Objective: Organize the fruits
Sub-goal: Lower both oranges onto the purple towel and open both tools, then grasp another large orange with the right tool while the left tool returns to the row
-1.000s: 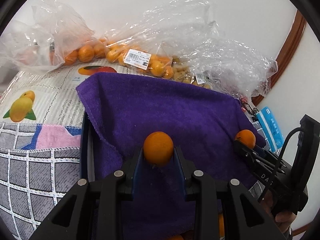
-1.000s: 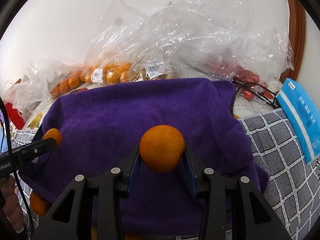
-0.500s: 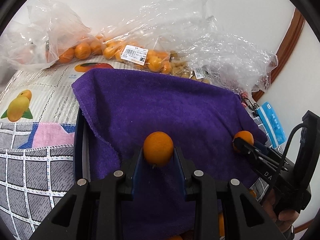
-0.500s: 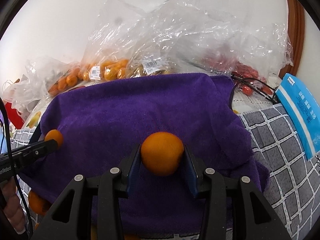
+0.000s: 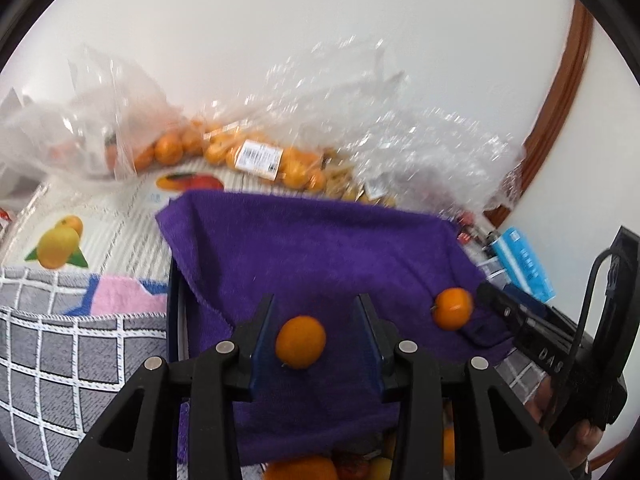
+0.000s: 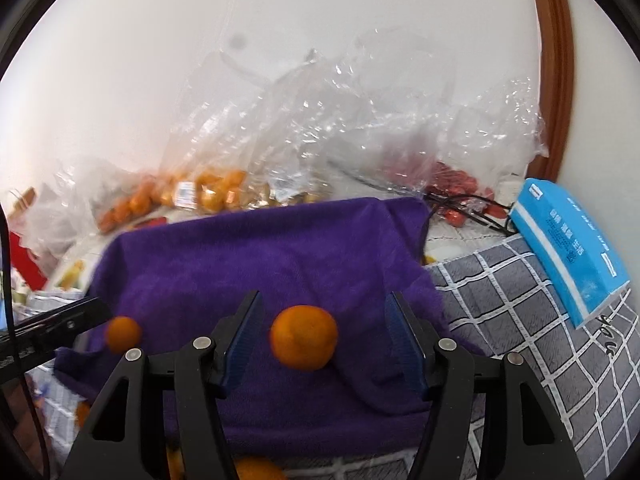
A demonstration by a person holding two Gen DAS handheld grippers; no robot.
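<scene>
Opening over a purple towel (image 5: pixel 320 256), the left gripper (image 5: pixel 316 320) and right gripper (image 6: pixel 324 320) each frame a tangerine (image 5: pixel 300 342) (image 6: pixel 304 338), pads spread clear of the fruit

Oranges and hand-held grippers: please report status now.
Left hand-held gripper opening, orange loose between jaws. Right hand-held gripper opening, orange released. Purple towel below; nothing blocking.

A home: bagged oranges (image 5: pixel 256 158) and tissue pack (image 6: pixel 568 252) on a tablecloth-covered table (image 5: pixel 60 360).
</scene>
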